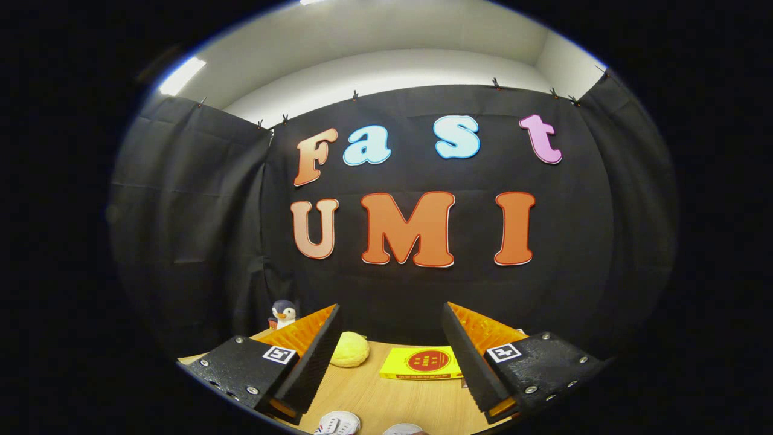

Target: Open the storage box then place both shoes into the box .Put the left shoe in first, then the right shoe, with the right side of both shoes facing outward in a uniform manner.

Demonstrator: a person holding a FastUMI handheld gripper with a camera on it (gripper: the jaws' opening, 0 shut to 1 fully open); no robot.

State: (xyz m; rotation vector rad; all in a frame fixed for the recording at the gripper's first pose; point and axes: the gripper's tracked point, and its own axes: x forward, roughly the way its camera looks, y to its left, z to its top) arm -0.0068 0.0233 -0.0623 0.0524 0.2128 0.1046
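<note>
My gripper (391,326) is open and held high above the wooden table (398,402), pointing toward the booth's back wall, with nothing between its fingers. Far below, between the finger bases, the white toes of two shoes peek up: one shoe (338,423) nearer the left finger, the other shoe (403,429) just to its right. Most of each shoe is hidden. I cannot see a storage box.
A yellow round plush (349,349) lies on the table beside the left finger. A flat yellow packet with a red circle (423,363) lies between the fingers, farther back. A small penguin toy (283,314) stands at the table's far left corner.
</note>
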